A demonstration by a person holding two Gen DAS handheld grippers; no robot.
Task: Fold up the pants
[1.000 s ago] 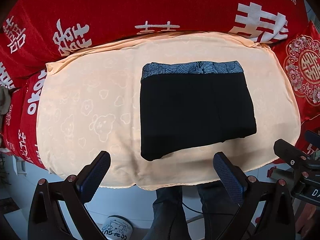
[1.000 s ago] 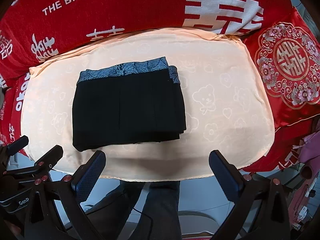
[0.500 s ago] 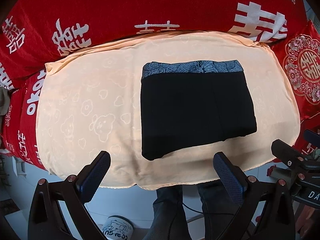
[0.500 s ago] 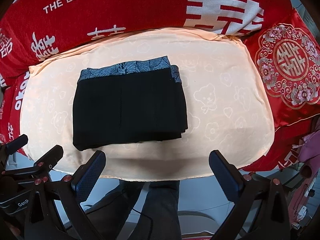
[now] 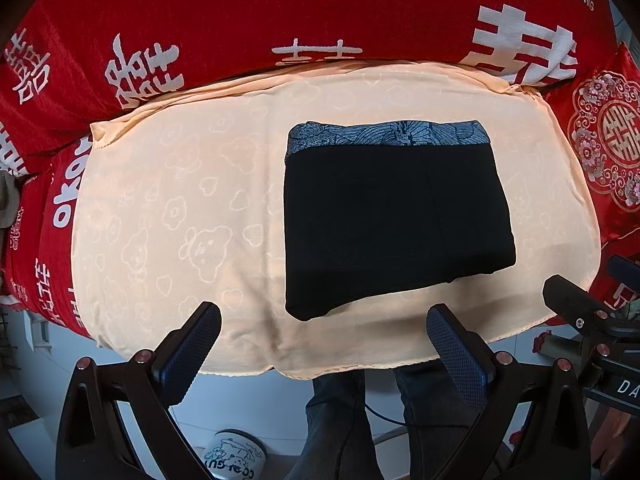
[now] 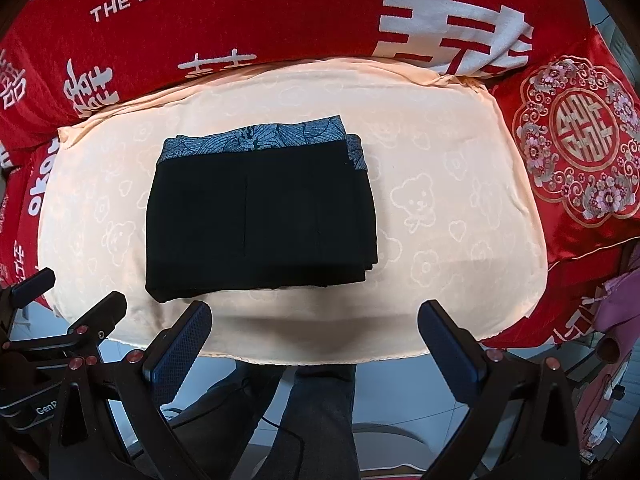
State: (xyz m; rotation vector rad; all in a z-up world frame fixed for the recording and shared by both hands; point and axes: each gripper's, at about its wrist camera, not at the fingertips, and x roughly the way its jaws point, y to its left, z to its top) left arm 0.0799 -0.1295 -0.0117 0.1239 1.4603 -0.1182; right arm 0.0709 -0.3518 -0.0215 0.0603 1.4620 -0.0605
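**Pants lie folded; both grippers hang back empty**

The pants (image 5: pixel 396 220) sit as a flat black rectangle on the peach cloth (image 5: pixel 180 216), right of middle in the left wrist view and left of middle in the right wrist view; the blue patterned waistband (image 5: pixel 388 134) lies along the far edge, and stacked layers show at the right side, so the folding looks finished or nearly so; the cloth, printed with faint bears and hearts, seems laid down to give a clean, smooth working surface over the red blanket (image 5: pixel 320 12). The left gripper (image 5: pixel 324 344) is released, jaws wide apart, holding nothing, hovering off the near edge of the cloth; the right gripper (image 6: pixel 316 340) is likewise spread and empty, apart from the pants. White writing on the blanket reads "THE BIGDAY" and part of "WEDDING", among large Chinese characters; a red cushion (image 6: pixel 580 144) with an ornate round emblem rests at the right.
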